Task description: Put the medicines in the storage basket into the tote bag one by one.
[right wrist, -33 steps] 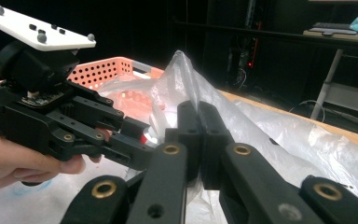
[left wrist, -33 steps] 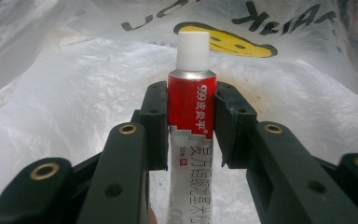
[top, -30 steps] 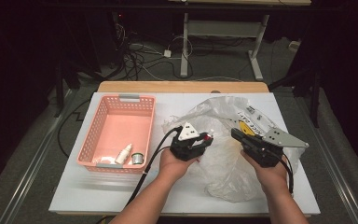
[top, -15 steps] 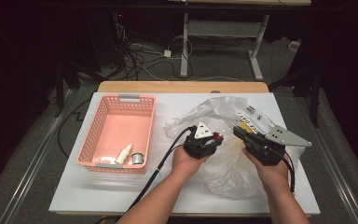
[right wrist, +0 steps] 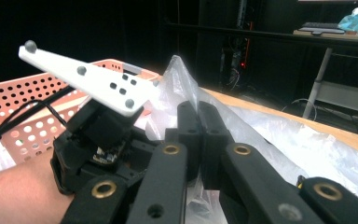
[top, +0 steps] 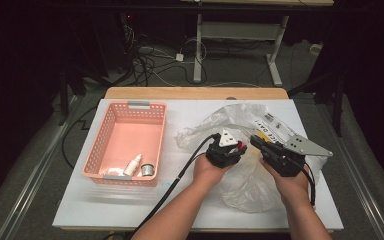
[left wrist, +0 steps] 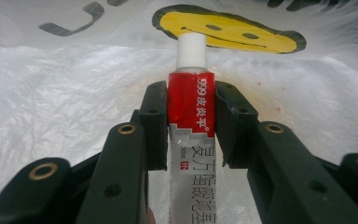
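Your left claw [left wrist: 186, 126] clamps a red-and-white ointment tube [left wrist: 190, 112], white cap forward, inside the mouth of a clear plastic bag [top: 240, 185] printed with a yellow smiley face [left wrist: 228, 32]. Your right claw [right wrist: 199, 140] is pinched together on the bag's edge, holding it up at the right of the white desk [top: 130, 210]. A pink basket [top: 105, 145] sits to the left, holding a small white bottle [top: 133, 165].

A red and white tube [left wrist: 189, 121] reads "999" in white, followed by Chinese characters running along its length, and "30" lower down. The clear plastic bag [left wrist: 74, 93] behind it carries a yellow smiley face [left wrist: 228, 32] and large dark letters, cut off and unreadable.
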Motion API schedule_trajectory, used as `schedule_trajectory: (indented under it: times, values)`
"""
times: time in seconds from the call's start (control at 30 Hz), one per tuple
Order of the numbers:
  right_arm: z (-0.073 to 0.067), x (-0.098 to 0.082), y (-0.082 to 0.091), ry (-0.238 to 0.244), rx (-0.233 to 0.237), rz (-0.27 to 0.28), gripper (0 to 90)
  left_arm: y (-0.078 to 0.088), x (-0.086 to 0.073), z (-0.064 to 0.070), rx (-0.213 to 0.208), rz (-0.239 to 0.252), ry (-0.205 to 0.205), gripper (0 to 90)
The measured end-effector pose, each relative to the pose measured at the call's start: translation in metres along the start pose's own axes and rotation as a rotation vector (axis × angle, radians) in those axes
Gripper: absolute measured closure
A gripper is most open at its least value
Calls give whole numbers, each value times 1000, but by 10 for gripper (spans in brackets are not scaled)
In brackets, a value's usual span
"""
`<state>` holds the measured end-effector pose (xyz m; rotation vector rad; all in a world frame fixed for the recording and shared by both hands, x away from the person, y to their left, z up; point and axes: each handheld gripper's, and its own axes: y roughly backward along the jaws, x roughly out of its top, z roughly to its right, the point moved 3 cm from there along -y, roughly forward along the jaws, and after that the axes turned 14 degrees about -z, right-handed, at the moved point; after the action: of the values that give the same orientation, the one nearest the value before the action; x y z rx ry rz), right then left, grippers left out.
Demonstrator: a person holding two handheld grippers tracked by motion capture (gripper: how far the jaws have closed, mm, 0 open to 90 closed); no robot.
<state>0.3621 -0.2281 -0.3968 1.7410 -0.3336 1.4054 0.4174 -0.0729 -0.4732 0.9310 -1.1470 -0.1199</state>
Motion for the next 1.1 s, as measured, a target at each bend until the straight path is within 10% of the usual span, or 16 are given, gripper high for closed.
schedule_trajectory:
  times: [0.53, 1.1]
  values:
    - [1, -3, -1, -3, 3, -12, 900, 6, -3, 2, -28, -34, 9, 503]
    - [0, -6, 0, 7, 1, -27, 899, 39, -41, 5, -80, -78, -3, 294]
